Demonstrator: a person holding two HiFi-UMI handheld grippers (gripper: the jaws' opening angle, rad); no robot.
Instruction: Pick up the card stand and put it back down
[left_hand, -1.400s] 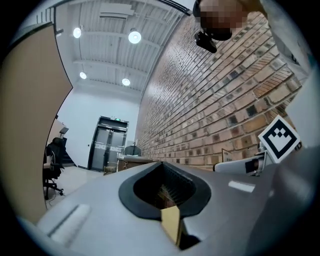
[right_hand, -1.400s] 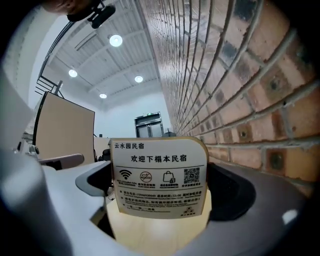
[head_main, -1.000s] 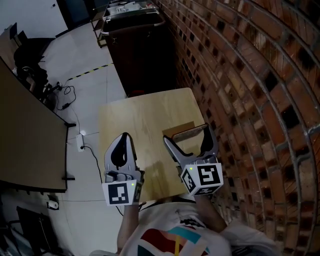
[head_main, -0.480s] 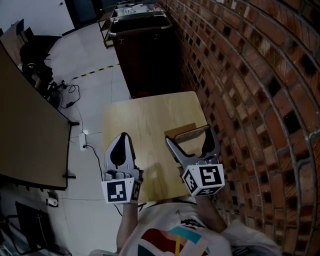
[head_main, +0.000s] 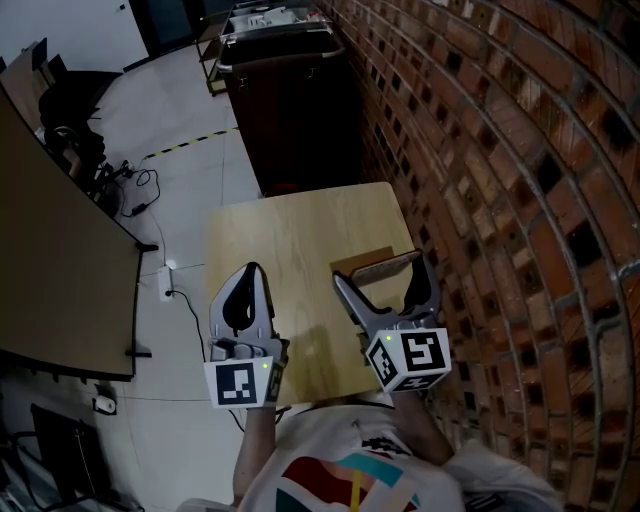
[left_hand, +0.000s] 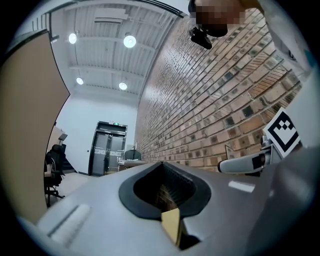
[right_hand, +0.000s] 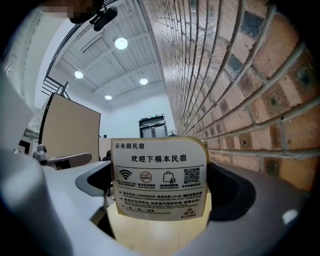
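The stand (head_main: 365, 266) could be toppled if the spread right gripper (head_main: 378, 272) is closed off-centre; the left gripper (head_main: 250, 276) is pressed together

Head view dim, underexposed, brick wall (head_main: 520, 200) bowed by lens | gripper views brighter, round ceiling lights (left_hand: 129, 41) overhead, dark fisheye rims | card stand (right_hand: 159, 180) sharp, near foreground blurred
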